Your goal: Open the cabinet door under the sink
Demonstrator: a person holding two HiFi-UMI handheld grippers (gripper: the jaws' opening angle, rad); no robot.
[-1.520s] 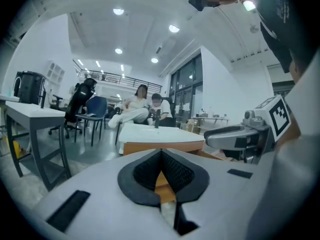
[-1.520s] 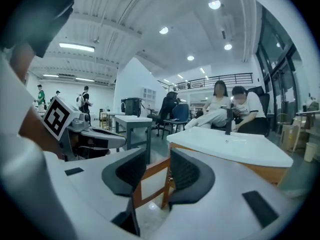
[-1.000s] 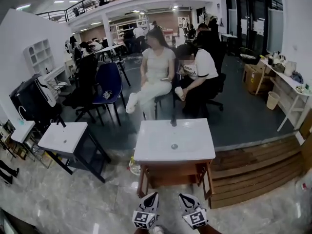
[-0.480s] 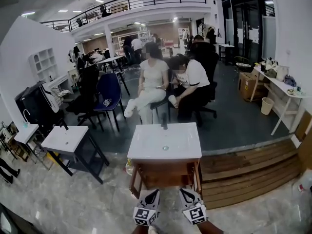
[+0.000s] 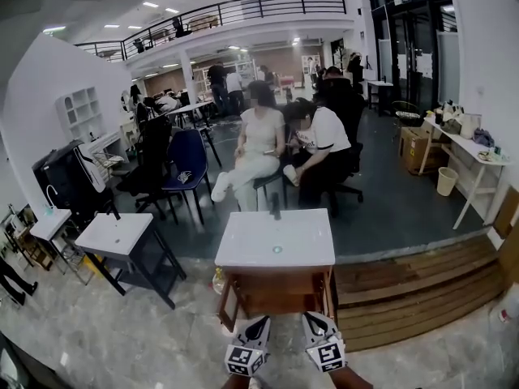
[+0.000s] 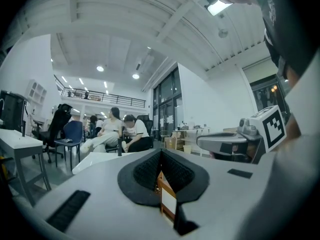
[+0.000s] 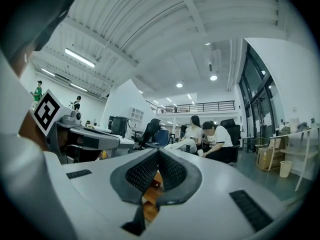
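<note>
While both pairs of tongs hang low in front of me, the left tongs (image 6: 160, 155) have their pads pressed together with nothing between them, and the right tongs (image 7: 158, 155) are likewise closed and empty. Neither touches anything. Just beyond them, straight ahead on the pale floor (image 5: 154, 339), stands the wooden cabinet (image 5: 276, 286) under the white sink (image 5: 276, 240). Its side panels seem to angle outward, though I cannot tell whether the door is open. Two people (image 5: 261, 140) sit behind the sink.
</note>
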